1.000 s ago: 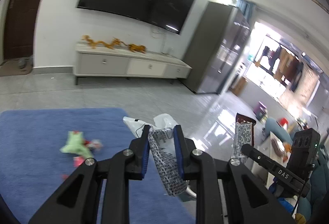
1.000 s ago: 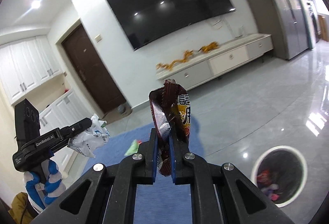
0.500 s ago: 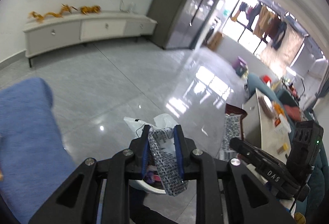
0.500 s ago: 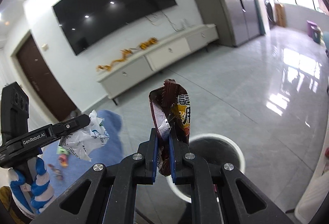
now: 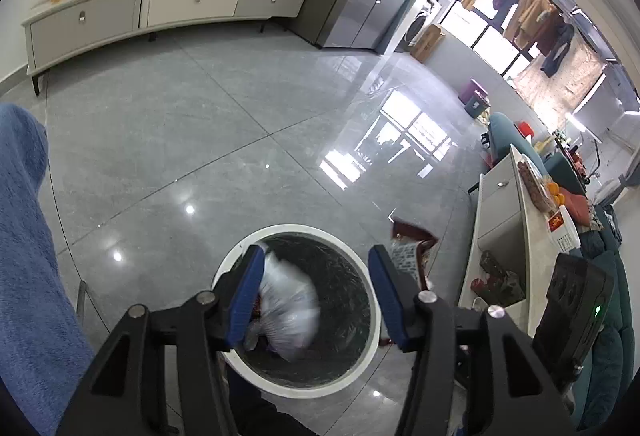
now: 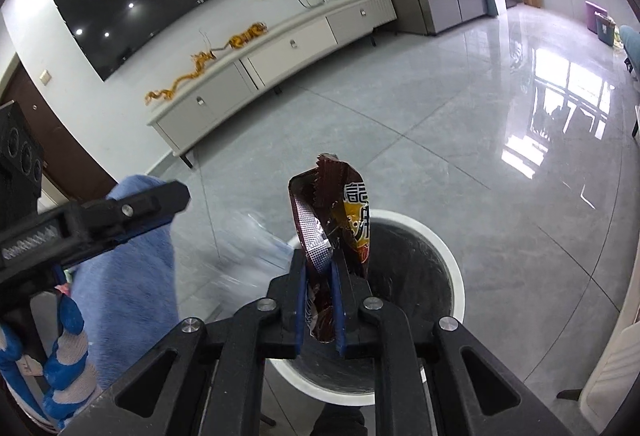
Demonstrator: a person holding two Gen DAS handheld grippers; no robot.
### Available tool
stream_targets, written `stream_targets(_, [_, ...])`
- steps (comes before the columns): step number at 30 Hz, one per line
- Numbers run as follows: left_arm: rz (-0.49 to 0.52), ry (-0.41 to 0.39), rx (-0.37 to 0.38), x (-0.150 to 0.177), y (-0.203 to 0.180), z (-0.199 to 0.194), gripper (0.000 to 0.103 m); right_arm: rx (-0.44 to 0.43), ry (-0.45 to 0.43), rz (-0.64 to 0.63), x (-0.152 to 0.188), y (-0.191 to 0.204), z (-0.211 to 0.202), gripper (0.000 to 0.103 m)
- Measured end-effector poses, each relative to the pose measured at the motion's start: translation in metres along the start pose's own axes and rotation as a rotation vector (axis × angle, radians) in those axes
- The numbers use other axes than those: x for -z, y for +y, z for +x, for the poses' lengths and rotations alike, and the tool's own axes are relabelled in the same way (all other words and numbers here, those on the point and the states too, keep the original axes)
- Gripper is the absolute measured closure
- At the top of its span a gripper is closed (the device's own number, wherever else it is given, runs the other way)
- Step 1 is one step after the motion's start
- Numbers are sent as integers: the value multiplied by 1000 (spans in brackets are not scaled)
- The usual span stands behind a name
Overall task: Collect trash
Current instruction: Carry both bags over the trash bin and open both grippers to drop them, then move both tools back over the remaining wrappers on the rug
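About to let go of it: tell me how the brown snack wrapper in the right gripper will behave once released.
Probably floppy: the brown snack wrapper stands creased and torn open above the right gripper. Likely very light, looking empty with its foil lining showing, so it may flutter rather than drop straight. It hangs over the white-rimmed bin, so it should still land inside.

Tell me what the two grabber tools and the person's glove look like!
Both the left gripper and the right gripper are black frames with triangular cut-outs, silver screws and blue pads lining the jaws. A boxy black camera block sits on each; one shows a small green light. The glove is knitted white with blue fingers.
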State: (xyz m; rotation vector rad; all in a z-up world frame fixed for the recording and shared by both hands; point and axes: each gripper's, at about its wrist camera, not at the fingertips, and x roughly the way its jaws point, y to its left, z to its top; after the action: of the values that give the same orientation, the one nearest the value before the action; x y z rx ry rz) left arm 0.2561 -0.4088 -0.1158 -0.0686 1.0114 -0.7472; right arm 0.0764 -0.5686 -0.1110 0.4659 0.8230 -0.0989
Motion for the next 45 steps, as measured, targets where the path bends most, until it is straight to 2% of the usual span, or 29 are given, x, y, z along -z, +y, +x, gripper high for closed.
stream_targets(2, [-12, 12, 0, 1, 4, 7, 50, 7, 6, 11, 2, -6, 4, 74])
stream_targets(5, [-17, 14, -9, 3, 8, 7, 50, 12, 6, 29, 3, -12, 5, 64])
stream_targets(10, [-8, -10, -36, 4, 7, -12, 50, 8, -15, 32, 2, -6, -11, 64])
stream_targets(16, [-17, -72, -47, 3, 3, -60, 50, 3, -75, 12, -3, 14, -48, 64])
stream_targets(21, [-15, -136, -67, 7, -1, -113, 50, -3, -131, -12, -5, 33, -86, 64])
stream_targets(24, [-20, -177, -83, 11, -2, -144, 42, -7, -165, -36, -6, 51, -112, 64])
stream_targets(29, [-40, -244, -101, 23, 7, -199, 41, -17, -223, -80, -6, 81, -150, 64])
stream_targets(37, [-79, -364, -138, 47, 39, -296, 41, -36, -314, -170, -1, 140, -210, 64])
stream_targets(45, [-110, -483, -208, 70, 85, -398, 41, -66, -386, -247, 7, 202, -255, 61])
